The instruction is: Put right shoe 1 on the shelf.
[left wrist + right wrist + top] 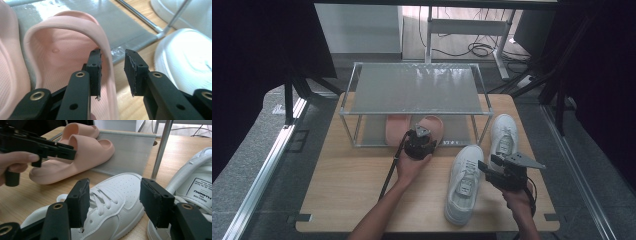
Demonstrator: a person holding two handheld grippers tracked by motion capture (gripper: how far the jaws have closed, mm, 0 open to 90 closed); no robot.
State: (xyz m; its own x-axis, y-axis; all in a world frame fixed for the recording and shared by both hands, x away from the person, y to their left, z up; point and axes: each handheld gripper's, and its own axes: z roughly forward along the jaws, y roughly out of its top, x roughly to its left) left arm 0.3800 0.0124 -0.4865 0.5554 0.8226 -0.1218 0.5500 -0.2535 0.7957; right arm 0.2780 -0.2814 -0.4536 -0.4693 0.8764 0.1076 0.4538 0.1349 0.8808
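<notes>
A: Far left on the low grey shelf mat (372, 131): one pale pink foam slide sandal (397, 129), toe tucked under the clear-topped metal-framed rack (414, 89).

B: Just beside it, a second pale pink foam slide (65, 50), heel end sticking out onto the light wooden tabletop (352, 185)?

A: Yes. Left gripper (113, 72) right at that heel. Jaws parted, straddling the heel rim: one black pad inside against the wall, the other outside and clear of it. Released, not clamped.

B: Seen from the right gripper view too?

A: There as well, a hand around its black body (37, 145), above the heel of the near slide.

B: Further right?

A: A white lace-up leather sneaker (464, 182) lying on the tabletop, toe toward the rack. Right gripper (113, 202) poised just over its laces, jaws wide apart, empty, touching nothing.

B: And last?

A: A second white sneaker (503, 135), just beside the first, next to the rack's right leg.
</notes>
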